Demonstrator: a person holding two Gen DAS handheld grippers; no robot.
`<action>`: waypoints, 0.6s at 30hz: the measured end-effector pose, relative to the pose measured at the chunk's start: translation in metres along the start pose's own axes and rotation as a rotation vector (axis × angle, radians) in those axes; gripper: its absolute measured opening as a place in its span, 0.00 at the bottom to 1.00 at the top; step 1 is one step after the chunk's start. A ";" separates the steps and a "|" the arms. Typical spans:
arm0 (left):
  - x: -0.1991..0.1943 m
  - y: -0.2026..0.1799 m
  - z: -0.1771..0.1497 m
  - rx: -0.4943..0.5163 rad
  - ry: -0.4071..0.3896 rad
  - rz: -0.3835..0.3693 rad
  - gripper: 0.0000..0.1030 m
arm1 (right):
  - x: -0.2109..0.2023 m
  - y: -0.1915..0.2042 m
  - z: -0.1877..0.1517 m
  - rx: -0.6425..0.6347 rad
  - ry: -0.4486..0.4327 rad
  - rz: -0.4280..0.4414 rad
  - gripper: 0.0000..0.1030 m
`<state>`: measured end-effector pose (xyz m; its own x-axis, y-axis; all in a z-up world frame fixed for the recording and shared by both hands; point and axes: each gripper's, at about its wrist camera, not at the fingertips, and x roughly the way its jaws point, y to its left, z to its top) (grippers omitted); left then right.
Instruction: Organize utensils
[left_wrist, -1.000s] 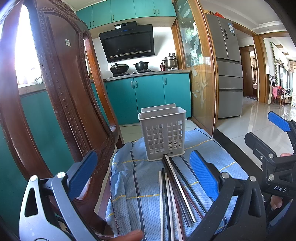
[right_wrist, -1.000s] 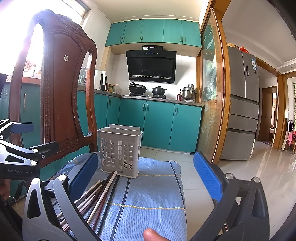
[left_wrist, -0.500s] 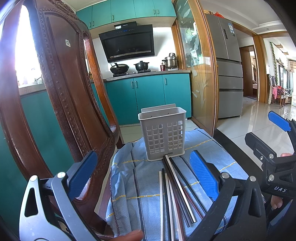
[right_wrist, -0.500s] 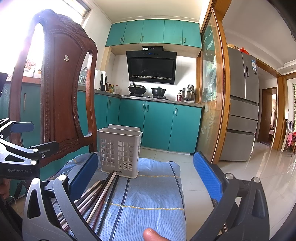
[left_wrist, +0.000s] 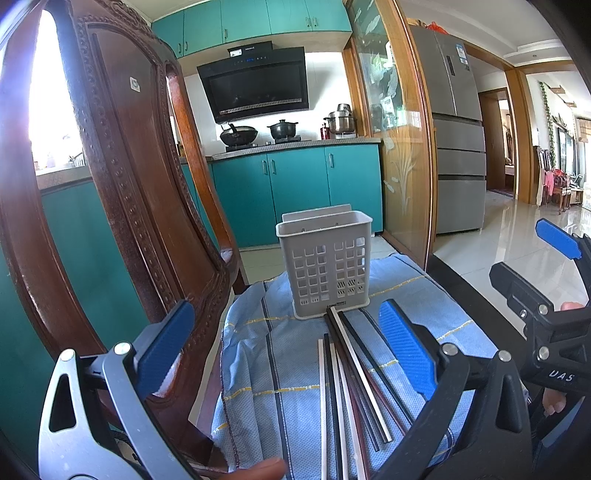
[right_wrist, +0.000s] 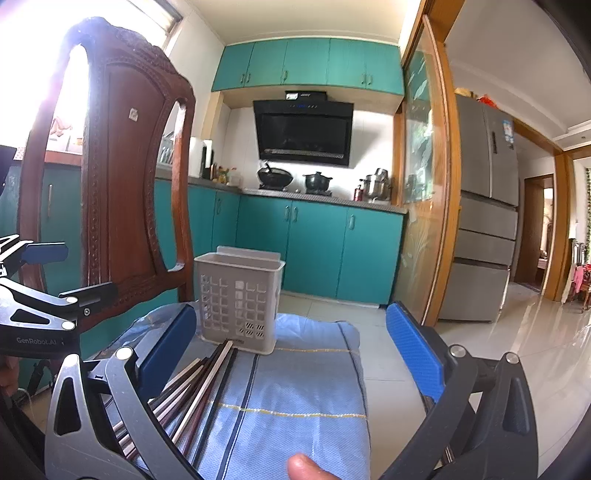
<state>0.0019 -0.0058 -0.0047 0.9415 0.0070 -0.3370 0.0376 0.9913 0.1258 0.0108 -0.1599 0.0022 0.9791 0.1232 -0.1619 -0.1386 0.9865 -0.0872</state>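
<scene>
Two grippers: both hover above a cloth-covered surface, neither holding anything.
Left gripper (left_wrist: 284, 347): fingers spread wide, blue pads well apart; nothing between them is gripped.
Right gripper (right_wrist: 291, 350): fingers likewise spread wide, blue pads far apart, empty.
Chopsticks (left_wrist: 347, 373): a loose bundle of black, white and dark red sticks lying flat on the cloth, far tips just beside or touching the base of the basket; I cannot tell which.
Chopsticks relative to left fingers: in the left wrist view the bundle lies below the gap, nearer the right-hand pad (left_wrist: 404, 347), well apart from the left-hand pad (left_wrist: 166, 341).
Chopsticks relative to right fingers: in the right wrist view the bundle (right_wrist: 199, 387) lies just beside the left-hand pad (right_wrist: 166, 343) and partly hidden behind that finger's frame; the right-hand pad (right_wrist: 415, 350) is well apart from it.
Basket (left_wrist: 325, 262): grey perforated utensil holder, upright on the cloth beyond the sticks.
Cloth (right_wrist: 303, 398): blue with dark stripes and yellow lines, under basket and sticks.
Chair (left_wrist: 129, 184): carved dark wood back, left of the cloth.
Other gripper in view: the right gripper shows at the right edge of the left wrist view.
</scene>
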 end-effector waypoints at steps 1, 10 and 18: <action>0.001 0.000 0.000 0.001 0.006 -0.004 0.97 | 0.003 0.000 0.000 -0.002 0.019 0.013 0.98; 0.000 0.003 0.002 -0.010 0.011 -0.043 0.97 | 0.015 0.001 -0.006 -0.002 0.102 0.067 0.98; 0.000 0.004 0.001 -0.009 0.019 -0.041 0.97 | 0.015 -0.003 -0.007 0.004 0.110 0.077 0.98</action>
<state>0.0027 -0.0020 -0.0032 0.9325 -0.0308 -0.3597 0.0727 0.9920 0.1035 0.0245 -0.1615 -0.0069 0.9434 0.1861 -0.2746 -0.2117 0.9751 -0.0664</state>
